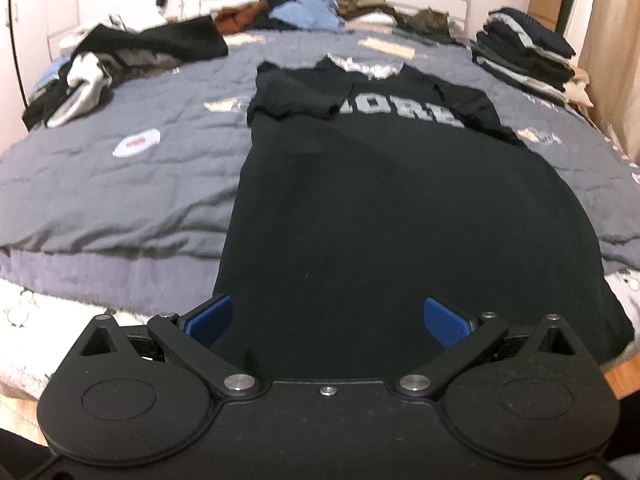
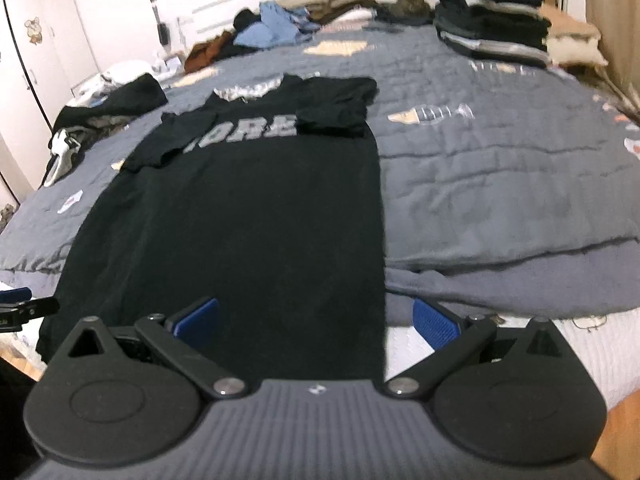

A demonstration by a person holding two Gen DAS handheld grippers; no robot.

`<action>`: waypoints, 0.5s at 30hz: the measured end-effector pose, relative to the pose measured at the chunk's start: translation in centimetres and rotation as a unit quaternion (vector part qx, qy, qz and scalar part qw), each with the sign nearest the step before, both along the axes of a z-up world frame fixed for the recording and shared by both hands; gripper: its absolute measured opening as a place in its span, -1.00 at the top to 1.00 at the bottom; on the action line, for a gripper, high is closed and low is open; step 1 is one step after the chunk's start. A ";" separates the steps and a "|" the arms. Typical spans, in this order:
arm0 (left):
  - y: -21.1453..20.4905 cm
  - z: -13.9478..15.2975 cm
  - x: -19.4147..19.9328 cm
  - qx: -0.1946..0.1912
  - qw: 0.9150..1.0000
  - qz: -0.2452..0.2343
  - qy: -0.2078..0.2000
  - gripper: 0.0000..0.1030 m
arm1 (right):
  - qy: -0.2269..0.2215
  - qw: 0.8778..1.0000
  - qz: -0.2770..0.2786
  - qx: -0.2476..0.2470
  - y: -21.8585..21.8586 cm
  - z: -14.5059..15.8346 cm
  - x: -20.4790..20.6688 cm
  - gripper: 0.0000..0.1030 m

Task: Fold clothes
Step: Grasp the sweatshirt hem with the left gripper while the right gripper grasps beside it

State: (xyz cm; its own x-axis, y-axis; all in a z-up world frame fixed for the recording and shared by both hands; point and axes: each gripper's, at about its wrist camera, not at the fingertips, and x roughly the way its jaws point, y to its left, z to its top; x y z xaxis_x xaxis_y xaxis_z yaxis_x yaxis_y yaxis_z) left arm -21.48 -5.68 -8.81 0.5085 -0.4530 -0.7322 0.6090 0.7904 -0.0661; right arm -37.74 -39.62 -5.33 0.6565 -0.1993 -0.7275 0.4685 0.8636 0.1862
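T-shirt flat on bed

Black T-shirt — grey lettering — on grey quilt; blue claw pads.

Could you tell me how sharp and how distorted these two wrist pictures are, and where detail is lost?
Left wrist view: strong fisheye bowing of the bed, far clothes smeared, the black T-shirt nearly featureless; left gripper crisp. Right wrist view: same curvature, the shirt's lettering and folded stack soft; right gripper sharp.
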 end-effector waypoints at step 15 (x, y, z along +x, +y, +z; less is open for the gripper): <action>2.0 1.6 3.0 0.052 0.992 -0.054 0.103 -0.93 | 0.127 0.981 0.050 0.137 -4.3 -2.6 -1.0 -0.93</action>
State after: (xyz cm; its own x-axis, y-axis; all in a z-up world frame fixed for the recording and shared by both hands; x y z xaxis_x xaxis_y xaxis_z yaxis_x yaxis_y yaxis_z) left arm -18.49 -3.65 -7.17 0.2955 -0.4131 -0.8614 0.6726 0.7303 -0.1195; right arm -38.73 -43.91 -7.96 0.4529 0.0832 -0.8877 0.4455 0.8413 0.3061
